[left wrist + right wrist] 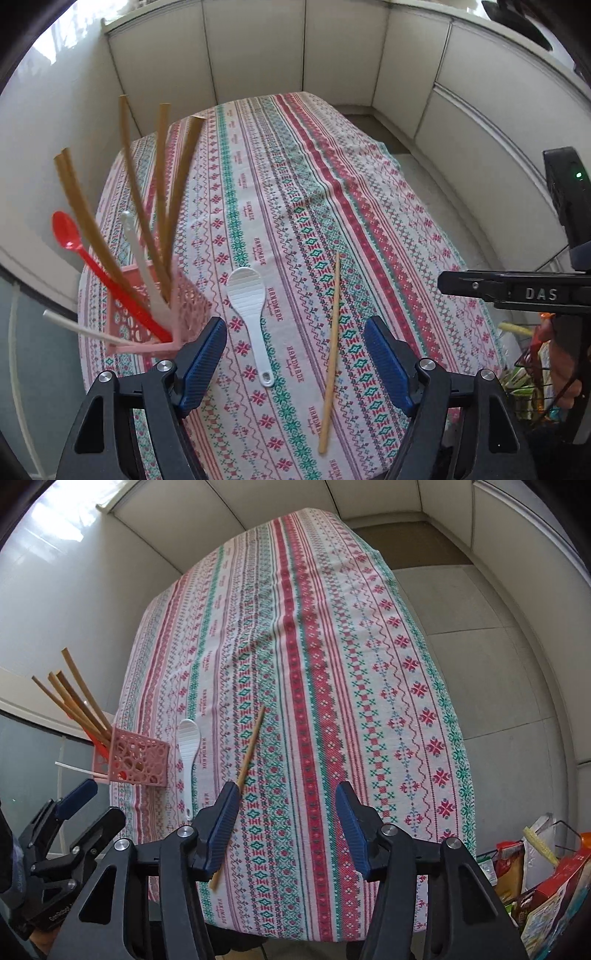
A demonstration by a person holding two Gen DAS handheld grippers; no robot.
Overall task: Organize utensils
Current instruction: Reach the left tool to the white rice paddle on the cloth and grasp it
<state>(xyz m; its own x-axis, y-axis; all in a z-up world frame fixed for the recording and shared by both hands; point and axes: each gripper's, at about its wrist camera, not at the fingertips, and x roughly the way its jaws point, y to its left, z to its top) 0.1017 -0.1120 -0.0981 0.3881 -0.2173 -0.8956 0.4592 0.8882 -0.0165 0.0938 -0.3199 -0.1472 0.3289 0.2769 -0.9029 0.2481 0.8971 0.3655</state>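
Note:
A pink openwork basket (147, 321) stands at the table's near left corner, holding several wooden chopsticks (88, 221), a red spoon (68, 232) and white utensils. On the cloth beside it lie a white rice spoon (247, 306) and one loose wooden chopstick (331, 332). My left gripper (293, 328) hovers open above both, touching neither. In the right wrist view my right gripper (287, 790) is open over the cloth. The loose chopstick (251, 746) runs under its left finger, the white spoon (188, 753) and the basket (135, 762) lie further left.
The patterned tablecloth (332, 646) covers the whole table. White cabinet panels (258, 48) ring the far side. Packets and boxes (546, 878) sit on the floor at the right. A blue pad of the left gripper (79, 795) shows at the lower left.

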